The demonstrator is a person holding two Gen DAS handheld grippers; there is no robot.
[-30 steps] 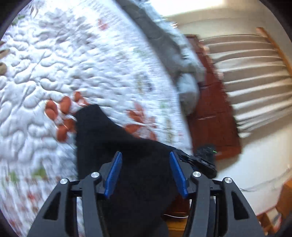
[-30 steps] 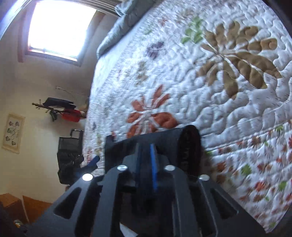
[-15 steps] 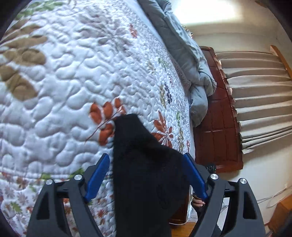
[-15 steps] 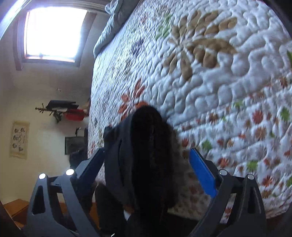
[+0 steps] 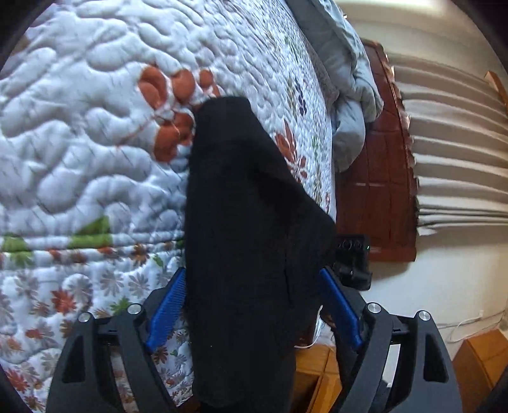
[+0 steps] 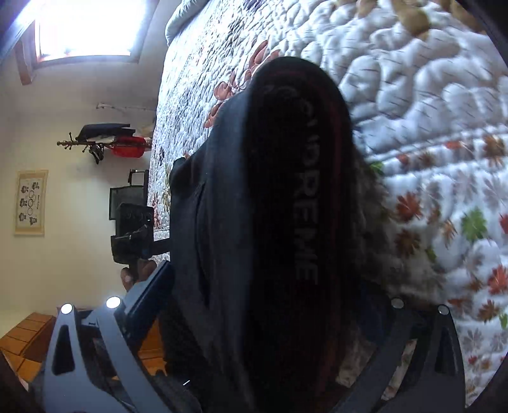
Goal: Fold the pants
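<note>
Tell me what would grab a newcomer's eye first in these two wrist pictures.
The black pants fill the middle of both views, a bundled dark mass lying on the quilt between each claw's spread fingers. In the right wrist view their waistband runs down the centre with pale lettering. Around them spreads the white floral quilt, with a bright window at upper left.

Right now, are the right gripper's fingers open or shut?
Open: the right gripper has just been opening, black pants loose between.

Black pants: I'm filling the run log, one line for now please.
black pants on quilt | left claw open | right claw open
</note>
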